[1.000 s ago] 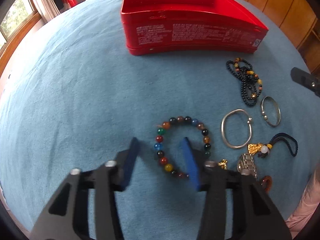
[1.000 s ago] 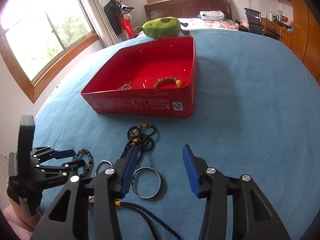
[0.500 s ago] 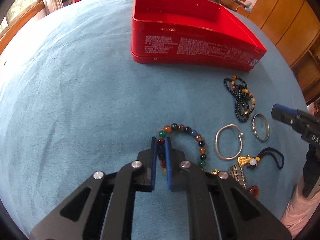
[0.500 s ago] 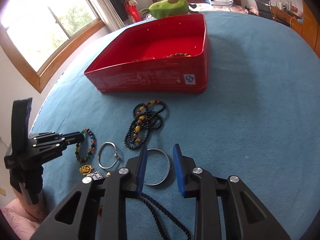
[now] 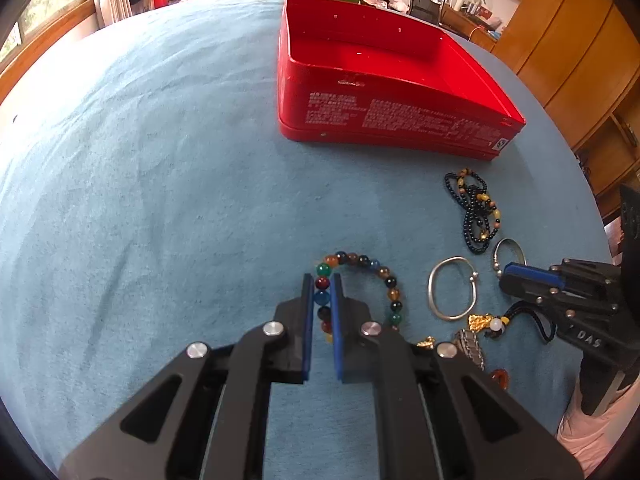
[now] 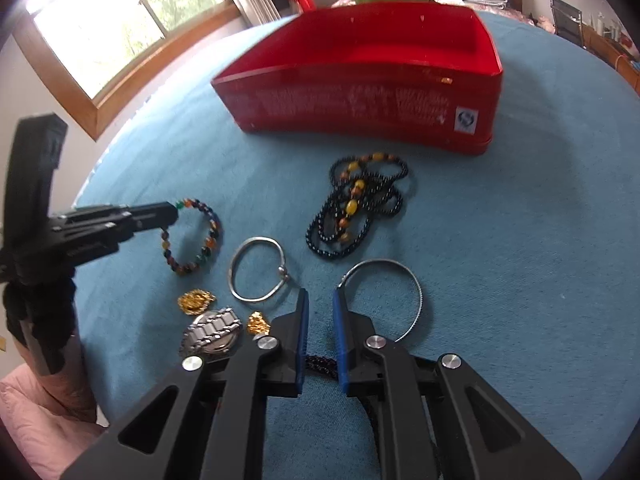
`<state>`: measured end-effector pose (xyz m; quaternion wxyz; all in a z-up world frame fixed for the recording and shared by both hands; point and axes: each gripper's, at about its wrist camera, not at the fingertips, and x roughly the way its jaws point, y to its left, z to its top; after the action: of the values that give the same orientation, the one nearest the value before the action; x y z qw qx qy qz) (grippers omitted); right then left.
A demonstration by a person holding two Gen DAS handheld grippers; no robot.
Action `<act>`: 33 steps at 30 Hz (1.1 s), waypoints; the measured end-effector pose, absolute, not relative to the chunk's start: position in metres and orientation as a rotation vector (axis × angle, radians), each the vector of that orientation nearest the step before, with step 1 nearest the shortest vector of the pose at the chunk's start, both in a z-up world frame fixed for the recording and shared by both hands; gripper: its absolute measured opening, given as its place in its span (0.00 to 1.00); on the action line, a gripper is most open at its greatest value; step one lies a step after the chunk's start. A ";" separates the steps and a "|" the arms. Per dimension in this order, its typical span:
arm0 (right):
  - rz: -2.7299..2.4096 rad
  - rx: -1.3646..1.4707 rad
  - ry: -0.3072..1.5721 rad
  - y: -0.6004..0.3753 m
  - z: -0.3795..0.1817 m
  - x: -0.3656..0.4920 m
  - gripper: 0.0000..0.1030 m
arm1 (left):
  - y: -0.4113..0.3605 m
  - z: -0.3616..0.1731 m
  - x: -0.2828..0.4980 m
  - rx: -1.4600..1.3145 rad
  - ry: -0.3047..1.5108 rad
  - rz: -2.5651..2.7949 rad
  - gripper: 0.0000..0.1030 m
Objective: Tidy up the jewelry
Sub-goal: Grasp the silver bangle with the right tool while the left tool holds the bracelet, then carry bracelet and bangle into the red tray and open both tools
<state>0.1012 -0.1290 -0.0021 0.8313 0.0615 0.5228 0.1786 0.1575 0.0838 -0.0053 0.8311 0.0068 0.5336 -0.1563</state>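
Closed a second ago around nothing, the left gripper (image 5: 321, 280) is now seen clamped on the near-left arc of the multicoloured bead bracelet (image 5: 362, 264), whose beads sit between the blue pads while the rest of the loop lies on the blue bedcover (image 5: 160, 200). The right gripper (image 6: 320, 300) has just been narrowing its jaws; a small gap is left between the pads, which are lowered over the left edge of the thin silver bangle (image 6: 384, 292), and whether the wire is pinched cannot be told. The red tin (image 5: 384, 120) stands open toward the far side of the bedcover. Between it and the grippers, a black bead necklace (image 6: 360, 208) is piled in loops, and a silver clasp bangle (image 6: 258, 270) lies just beside the bracelet. Gold charms (image 6: 196, 300) and a metal watch (image 6: 212, 334) are gathered at the near edge.
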 end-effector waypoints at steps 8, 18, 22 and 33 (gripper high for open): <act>0.334 0.048 1.108 -0.123 -0.010 0.100 0.09 | 0.086 -0.011 0.160 0.007 1.147 -0.346 0.06; 0.327 0.039 1.073 -0.119 -0.008 0.099 0.03 | 0.089 -0.005 0.160 -0.012 1.133 -0.380 0.06; 0.358 0.109 1.039 -0.137 0.004 0.092 0.03 | 0.093 0.002 0.158 -0.026 1.116 -0.389 0.06; 0.371 0.193 0.973 -0.164 0.027 0.086 0.03 | 0.090 0.054 0.149 -0.055 0.994 -0.430 0.06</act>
<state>0.0857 -0.1637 0.0265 0.8632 0.0919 0.4639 0.1769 0.1488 0.0901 0.0542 0.8566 -0.0261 0.4729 -0.2048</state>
